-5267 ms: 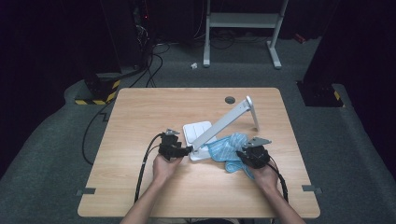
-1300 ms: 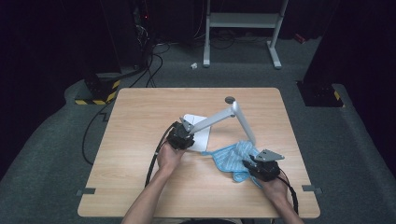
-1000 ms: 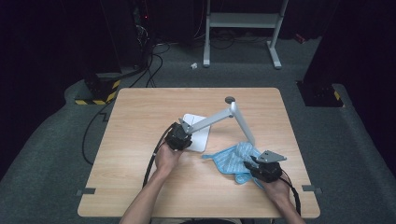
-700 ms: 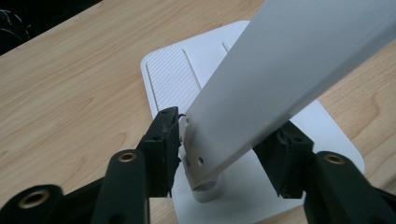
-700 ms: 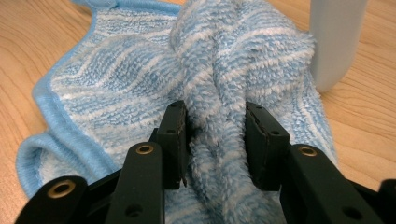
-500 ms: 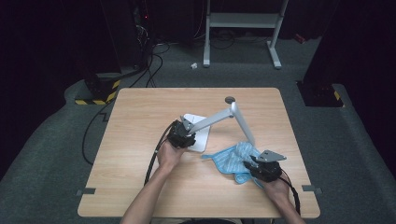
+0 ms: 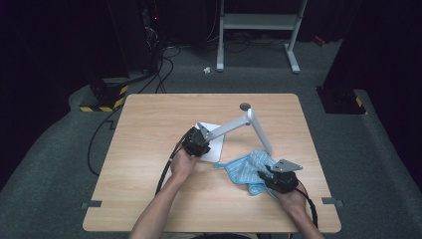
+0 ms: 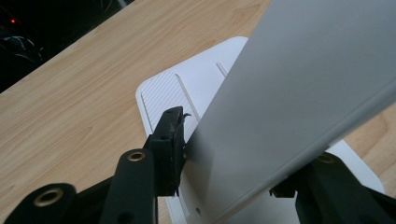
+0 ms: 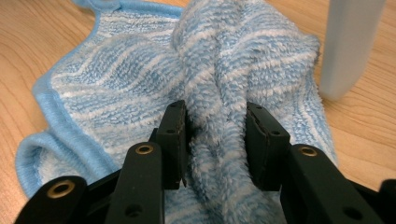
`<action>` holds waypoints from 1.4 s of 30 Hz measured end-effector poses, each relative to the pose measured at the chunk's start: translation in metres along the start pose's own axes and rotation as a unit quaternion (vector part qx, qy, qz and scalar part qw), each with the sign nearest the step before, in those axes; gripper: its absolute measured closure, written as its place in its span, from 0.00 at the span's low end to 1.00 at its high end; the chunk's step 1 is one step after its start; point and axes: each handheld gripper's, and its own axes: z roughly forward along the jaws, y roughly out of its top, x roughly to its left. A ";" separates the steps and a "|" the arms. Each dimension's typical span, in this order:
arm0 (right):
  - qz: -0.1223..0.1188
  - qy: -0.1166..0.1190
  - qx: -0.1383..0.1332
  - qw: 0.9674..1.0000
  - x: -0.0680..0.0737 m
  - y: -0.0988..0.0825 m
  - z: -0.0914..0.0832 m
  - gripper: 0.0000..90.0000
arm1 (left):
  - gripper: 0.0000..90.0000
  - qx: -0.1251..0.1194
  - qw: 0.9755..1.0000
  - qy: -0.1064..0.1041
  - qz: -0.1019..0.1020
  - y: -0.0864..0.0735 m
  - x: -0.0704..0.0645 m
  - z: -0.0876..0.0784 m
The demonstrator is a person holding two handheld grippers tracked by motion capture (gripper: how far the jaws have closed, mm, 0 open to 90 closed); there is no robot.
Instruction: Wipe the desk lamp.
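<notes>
Looks like a lab or recording studio: lone wooden table (image 7: 149, 129) on grey carpet, black surrounds, trailing cables (image 7: 164, 55), hazard-striped floor block (image 7: 102, 97), metal stand (image 7: 259, 22) behind.

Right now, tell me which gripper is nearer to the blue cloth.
The right. The right gripper has a fold of the blue cloth pinched between its pads. The left gripper is off to the cloth's left, closed on the stand's grey arm above the white base.
</notes>
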 end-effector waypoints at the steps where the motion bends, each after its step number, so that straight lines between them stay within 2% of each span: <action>1: 0.000 0.000 0.000 1.000 0.000 0.000 0.000 0.68 | 0.62 0.001 1.000 -0.002 0.004 0.000 -0.002 -0.001; 4: -0.001 0.000 0.000 1.000 0.001 0.002 0.002 0.68 | 0.62 0.004 1.000 -0.006 0.012 0.001 -0.006 -0.003; 13: -0.006 0.014 0.000 1.000 0.008 0.012 0.013 0.68 | 0.62 0.006 1.000 -0.017 0.021 0.001 -0.018 -0.010; 19: -0.015 0.027 -0.001 1.000 0.017 0.021 0.024 0.68 | 0.61 0.005 1.000 -0.016 0.006 0.002 -0.021 -0.011; 23: -0.023 0.044 0.000 0.999 0.028 0.032 0.035 0.68 | 0.59 0.008 1.000 -0.030 -0.002 0.003 -0.023 -0.012; 26: -0.026 0.054 0.001 0.998 0.035 0.038 0.042 0.68 | 0.58 0.008 0.999 -0.052 -0.010 0.004 -0.026 -0.014; 32: -0.043 0.065 0.006 0.997 0.044 0.047 0.049 0.67 | 0.54 0.009 0.997 -0.070 -0.022 0.003 -0.025 -0.016; 33: -0.042 0.064 0.006 0.997 0.044 0.048 0.049 0.65 | 0.53 0.006 0.996 -0.081 -0.033 0.003 -0.023 -0.017; 36: -0.032 0.057 0.010 0.998 0.044 0.049 0.040 0.56 | 0.46 -0.002 0.996 -0.086 -0.038 0.001 -0.023 -0.024; 39: -0.033 0.032 -0.001 0.999 0.040 0.043 0.022 0.53 | 0.41 -0.008 0.995 -0.088 -0.040 -0.004 -0.022 -0.036; 42: -0.015 -0.003 -0.018 1.000 0.029 0.033 -0.002 0.52 | 0.38 -0.017 0.996 -0.085 -0.036 -0.010 -0.021 -0.049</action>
